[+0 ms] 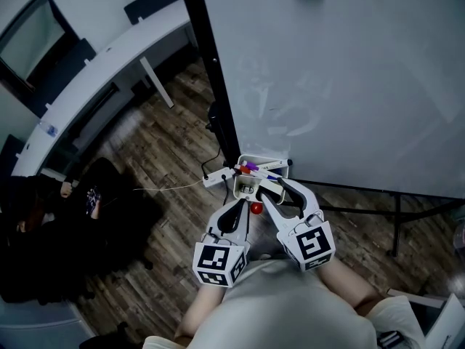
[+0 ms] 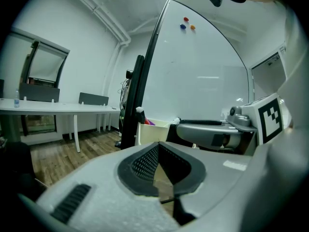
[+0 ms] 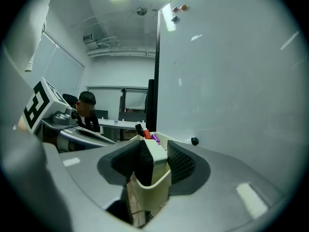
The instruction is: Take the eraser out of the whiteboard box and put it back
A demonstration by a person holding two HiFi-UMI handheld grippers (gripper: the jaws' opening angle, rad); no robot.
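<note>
My right claw [image 3: 152, 154] is clamping the one eraser [image 3: 158, 160] standing in the one whiteboard box [image 3: 150, 194], showing only in the right gripper view; my left claw [image 2: 159, 146] is sitting closed, empty.

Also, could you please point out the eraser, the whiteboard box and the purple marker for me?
eraser [image 3: 159, 160], right gripper view, on its white face.
whiteboard box [image 3: 150, 194], right gripper view, on its cream near wall.
purple marker [image 3: 155, 138], right gripper view, on its purple end.

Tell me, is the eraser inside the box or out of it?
Inside. The eraser stands upright in the white box, with its top poking up above the rim.
</note>
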